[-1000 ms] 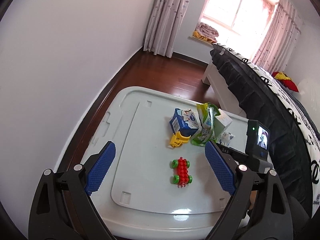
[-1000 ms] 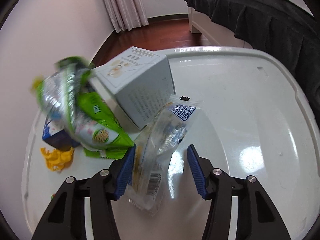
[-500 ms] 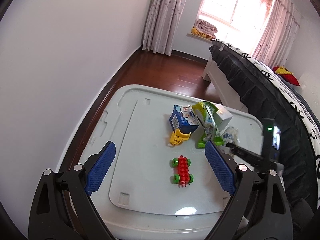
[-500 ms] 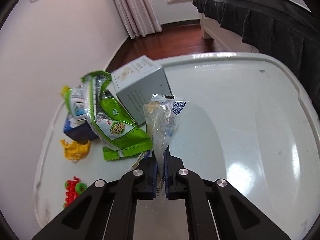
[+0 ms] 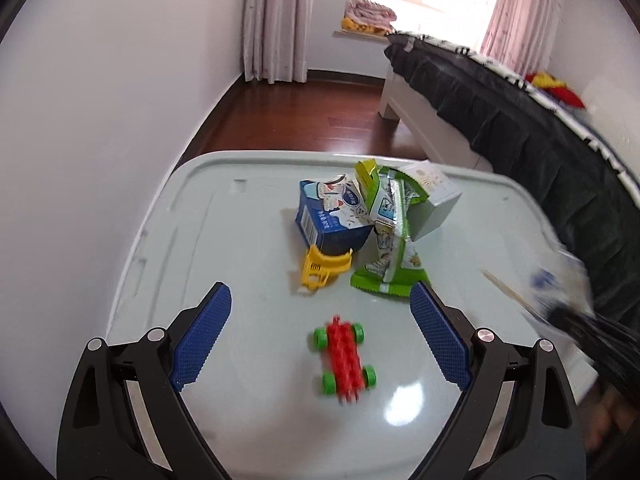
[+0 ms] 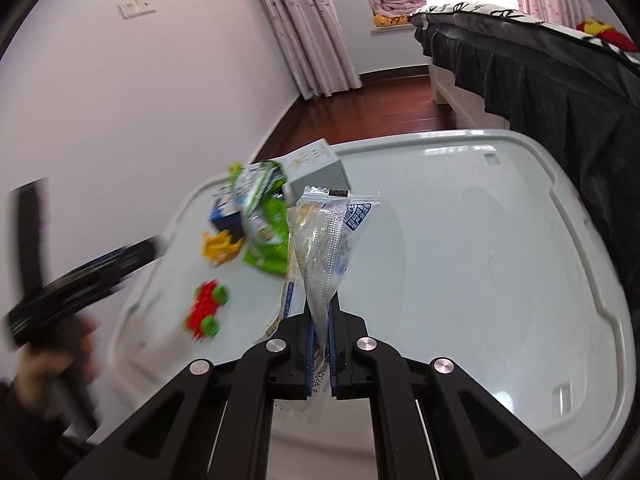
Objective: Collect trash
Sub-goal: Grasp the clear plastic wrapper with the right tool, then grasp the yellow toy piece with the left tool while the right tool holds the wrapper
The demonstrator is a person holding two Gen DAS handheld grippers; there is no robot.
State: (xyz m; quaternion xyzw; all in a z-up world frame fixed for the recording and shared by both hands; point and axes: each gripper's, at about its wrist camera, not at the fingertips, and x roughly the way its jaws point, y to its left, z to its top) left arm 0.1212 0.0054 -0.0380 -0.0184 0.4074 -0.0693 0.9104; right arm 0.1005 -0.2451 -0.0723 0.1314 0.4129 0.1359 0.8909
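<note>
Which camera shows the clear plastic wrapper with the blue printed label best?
The right wrist view: the clear plastic wrapper stands sharp in mid-frame, pinched in the right gripper. The left wrist view shows it only as a blurred smear at the right edge.

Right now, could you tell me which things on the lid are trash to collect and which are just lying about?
Trash:
clear wrapper, pinched in the right gripper
green wrapper
blue carton
white box

Lying about:
red toy car
yellow toy
</note>
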